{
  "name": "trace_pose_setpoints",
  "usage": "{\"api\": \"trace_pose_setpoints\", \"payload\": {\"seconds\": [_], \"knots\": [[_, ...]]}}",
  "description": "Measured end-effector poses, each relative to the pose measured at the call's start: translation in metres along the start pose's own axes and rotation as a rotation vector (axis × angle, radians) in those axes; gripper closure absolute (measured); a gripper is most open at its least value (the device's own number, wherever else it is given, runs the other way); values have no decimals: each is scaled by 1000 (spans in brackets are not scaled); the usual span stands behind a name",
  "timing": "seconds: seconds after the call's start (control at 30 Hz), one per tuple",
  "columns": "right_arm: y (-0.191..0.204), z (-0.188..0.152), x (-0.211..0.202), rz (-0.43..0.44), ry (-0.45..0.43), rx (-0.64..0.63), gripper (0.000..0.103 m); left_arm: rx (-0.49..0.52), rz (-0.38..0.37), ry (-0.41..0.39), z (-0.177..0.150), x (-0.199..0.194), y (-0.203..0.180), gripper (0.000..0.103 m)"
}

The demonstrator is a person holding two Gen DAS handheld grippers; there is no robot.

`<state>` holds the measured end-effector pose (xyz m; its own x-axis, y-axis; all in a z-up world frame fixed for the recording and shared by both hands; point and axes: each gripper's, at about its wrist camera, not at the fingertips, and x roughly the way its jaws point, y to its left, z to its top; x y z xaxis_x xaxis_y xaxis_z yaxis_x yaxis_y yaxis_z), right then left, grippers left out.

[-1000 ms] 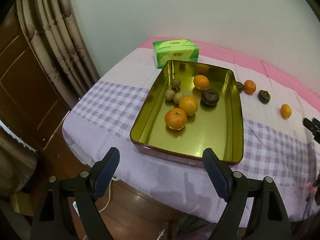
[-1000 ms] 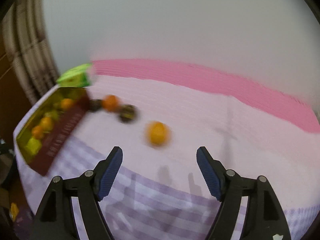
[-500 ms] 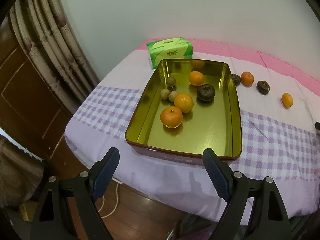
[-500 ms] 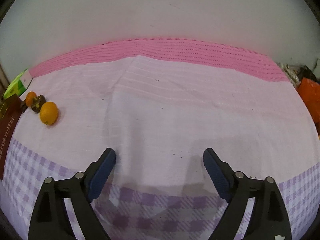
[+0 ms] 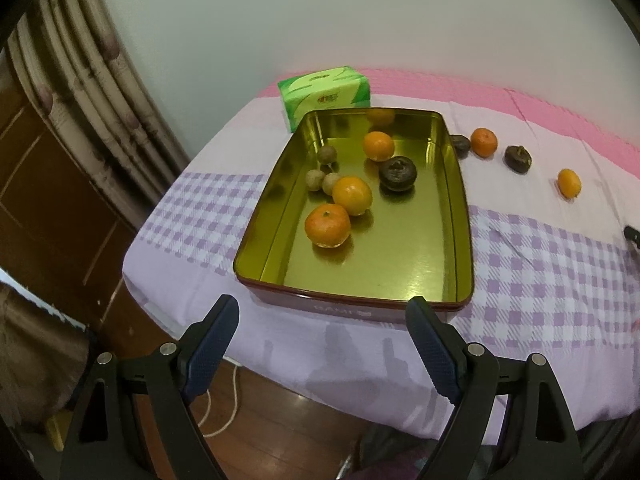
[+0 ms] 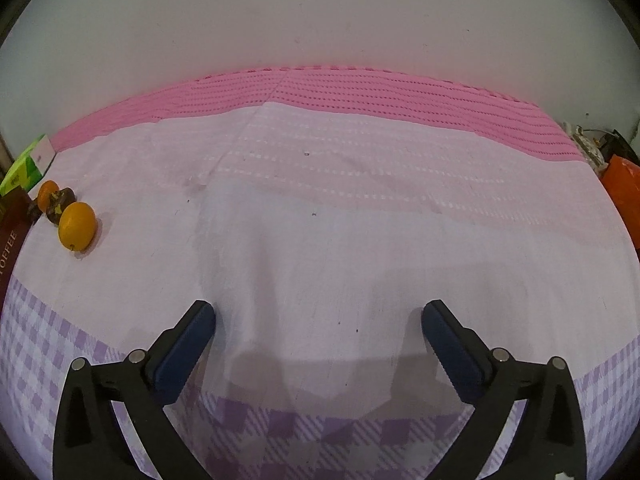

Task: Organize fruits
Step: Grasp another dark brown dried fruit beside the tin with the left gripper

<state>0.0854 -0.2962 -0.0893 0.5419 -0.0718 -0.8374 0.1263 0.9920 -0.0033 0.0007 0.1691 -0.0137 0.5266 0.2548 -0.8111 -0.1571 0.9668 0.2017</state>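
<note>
A: What's in the gold tin [image 5: 456, 200]?
B: Three oranges [image 5: 327, 225], three small brown fruits [image 5: 315, 180], one dark fruit [image 5: 397, 173]; four fruits lie beside it on the desk [image 5: 540, 264].
A: Grippers?
B: Left gripper [image 5: 322, 326] released, empty; right gripper [image 6: 319, 322] opening, nothing between.

Green tissue box [image 5: 325, 94] at 12 o'clock on the pink-and-purple checked tablecloth [image 5: 540, 280]. Patterned curtain [image 5: 92, 92] at 10 o'clock, brown wood panel [image 5: 44, 208] at 9. White cable [image 5: 224, 416] on wood floor, 6 o'clock. Orange packet [image 6: 622, 188] at 3 o'clock.
</note>
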Motion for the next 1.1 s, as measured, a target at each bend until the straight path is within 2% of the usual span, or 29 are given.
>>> {"api": "trace_pose_setpoints", "payload": {"seconds": [0.13, 0.33, 0.57, 0.63, 0.73, 0.83, 1.0, 1.1], "knots": [[0, 1, 0, 9, -1, -11, 0, 51, 0, -27, 0, -6, -11, 17], [1, 1, -1, 14, 0, -13, 0, 192, -86, -69, 9, -16, -39, 18], [0, 1, -2, 16, -1, -10, 0, 471, -278, -161, 48, -31, -82, 18], [0, 2, -2, 20, -2, -8, 0, 530, -371, -154, 69, -29, -91, 18], [-1, 3, -2, 25, -4, -4, 0, 654, -452, -152, 97, -21, -110, 18], [-2, 4, -2, 33, -6, 1, 0, 781, -496, -95, 129, -1, -129, 18], [-4, 5, -2, 47, -11, 11, 0, 888, -538, -5, 167, 33, -148, 21], [-4, 6, -1, 53, -13, 16, 0, 955, -557, 66, 180, 57, -158, 29]]}}
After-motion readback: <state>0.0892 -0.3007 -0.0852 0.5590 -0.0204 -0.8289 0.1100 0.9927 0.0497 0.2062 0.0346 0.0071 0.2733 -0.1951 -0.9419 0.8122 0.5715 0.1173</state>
